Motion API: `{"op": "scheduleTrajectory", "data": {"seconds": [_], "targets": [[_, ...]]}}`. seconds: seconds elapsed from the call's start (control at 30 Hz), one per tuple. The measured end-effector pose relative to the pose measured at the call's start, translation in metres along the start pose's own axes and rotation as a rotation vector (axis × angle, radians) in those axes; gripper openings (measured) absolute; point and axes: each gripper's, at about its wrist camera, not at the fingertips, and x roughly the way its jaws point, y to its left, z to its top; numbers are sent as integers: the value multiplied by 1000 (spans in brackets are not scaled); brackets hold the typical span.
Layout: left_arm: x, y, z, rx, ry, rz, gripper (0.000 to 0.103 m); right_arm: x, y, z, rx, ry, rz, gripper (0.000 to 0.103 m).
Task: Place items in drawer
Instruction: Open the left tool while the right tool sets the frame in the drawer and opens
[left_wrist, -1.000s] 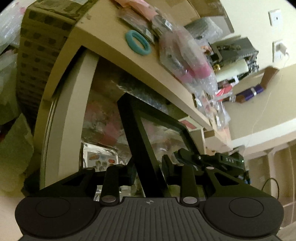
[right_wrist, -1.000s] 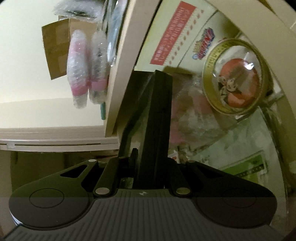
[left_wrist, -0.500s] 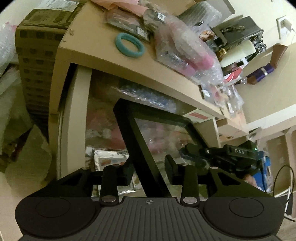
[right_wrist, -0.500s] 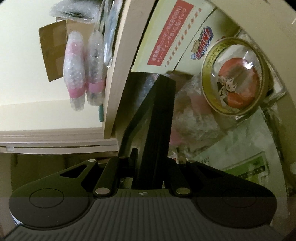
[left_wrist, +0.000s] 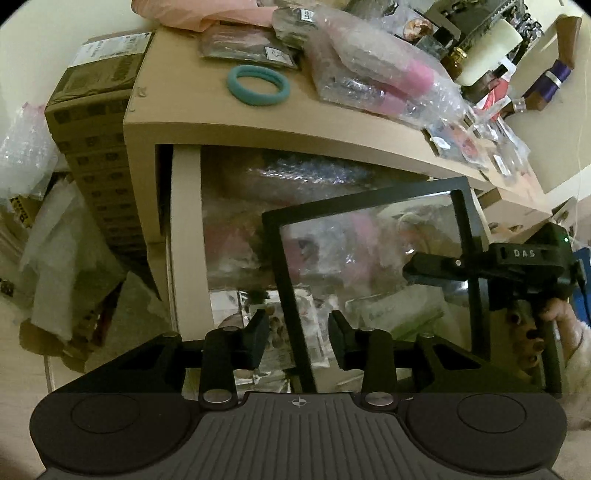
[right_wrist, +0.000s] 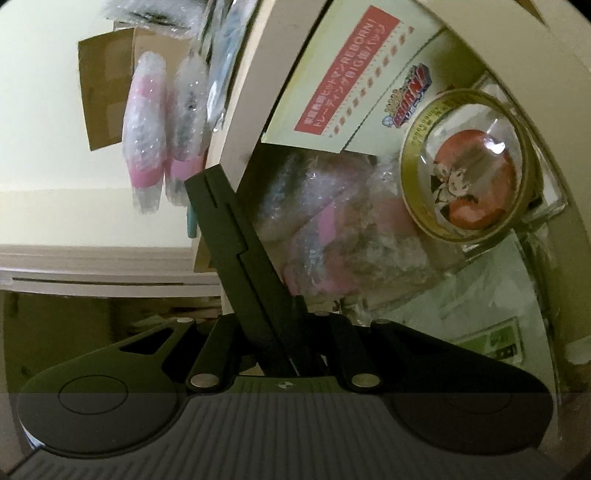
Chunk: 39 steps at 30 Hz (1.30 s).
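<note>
A black frame with a clear pane (left_wrist: 369, 266) hangs tilted over the open drawer (left_wrist: 186, 240) under the desk. My right gripper (left_wrist: 415, 266) is shut on the frame's right bar, with a hand (left_wrist: 546, 325) on its handle. In the right wrist view the frame's edge (right_wrist: 236, 240) leans up to the left from my right gripper (right_wrist: 284, 332), whose fingertips are mostly hidden behind it. My left gripper (left_wrist: 297, 332) is open, its fingers either side of the frame's left bar with a gap on each side. The drawer is full of bubble-wrapped bundles (right_wrist: 332, 229).
In the drawer lie a gold-rimmed round badge (right_wrist: 469, 166), a white box with a red label (right_wrist: 351, 74) and printed packets (left_wrist: 280, 325). The desk top (left_wrist: 177, 85) carries a teal ring (left_wrist: 258, 85) and bubble-wrapped pink items (left_wrist: 384, 81). Cardboard boxes (left_wrist: 96, 122) stand at the left.
The frame has swung from nearly edge-on to facing the left camera, and leans left in the right view. The left camera has risen, showing more desk top. The right grip held throughout.
</note>
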Motion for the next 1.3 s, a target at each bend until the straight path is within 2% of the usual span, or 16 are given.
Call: {"op": "scheduleTrajectory", "data": {"seconds": [0.17,0.27,0.4,0.47,0.53,0.6,0.7,0.77,0.83,0.9,1.23,1.3], "targets": [[-5,-4,-2,-2,-13,26,38,-2,12,-1,-83,6,-64,9],[-7,-2,-3,-32,-25,32,44,-3,22,-2,-136,3,-113,10],[-12,0,-6,-57,-40,38,47,-6,37,-3,-229,2,-189,12],[-14,-1,-8,-58,-46,41,49,-8,45,-4,-277,-5,-241,17],[-17,-2,-9,-59,-52,44,50,-9,50,-5,-311,-12,-294,30],[-19,-3,-10,-62,-59,38,52,-11,55,-7,-336,-19,-343,32],[-22,-5,-12,-57,-64,32,52,-15,59,-11,-366,-30,-372,33],[-23,-7,-13,-52,-63,34,52,-18,64,-15,-404,-42,-403,40],[-24,-8,-14,-48,-63,36,52,-20,68,-18,-441,-53,-435,54],[-24,-9,-15,-48,-63,33,52,-22,73,-22,-479,-65,-466,63],[-25,-14,-16,-41,-62,27,53,-31,86,-37,-630,-122,-597,64],[-26,-14,-16,-43,-60,28,53,-31,91,-45,-682,-135,-632,69]]}}
